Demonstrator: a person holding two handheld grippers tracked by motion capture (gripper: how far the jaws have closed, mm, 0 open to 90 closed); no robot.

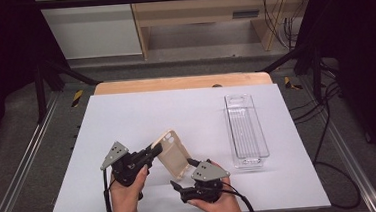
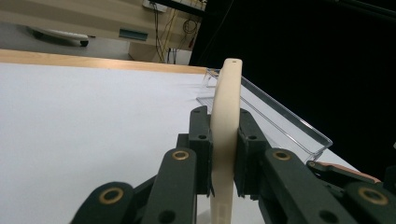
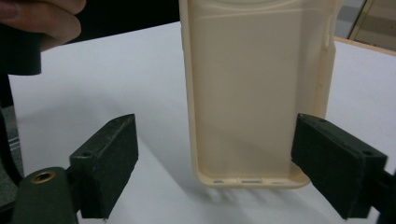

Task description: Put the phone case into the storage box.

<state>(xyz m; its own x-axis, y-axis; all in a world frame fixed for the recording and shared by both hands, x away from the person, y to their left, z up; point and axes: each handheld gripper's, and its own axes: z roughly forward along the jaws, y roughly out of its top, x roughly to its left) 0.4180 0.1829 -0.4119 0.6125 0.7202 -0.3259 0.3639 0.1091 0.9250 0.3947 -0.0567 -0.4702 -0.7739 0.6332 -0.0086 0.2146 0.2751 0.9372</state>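
While clamped in left gripper (image 2: 224, 154), phone case (image 2: 225, 116), right gripper (image 3: 215, 172) wide.

High view overhead; 2 tongs cameras close, sharing case (image 3: 254, 93).

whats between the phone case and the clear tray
Nothing: in the high view, only bare white table separates the phone case from the clear tray.

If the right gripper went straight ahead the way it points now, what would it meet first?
The right gripper has open jaws facing the beige phone case, which the left gripper holds; it would probably meet the case's bottom edge first, though depth is unclear.
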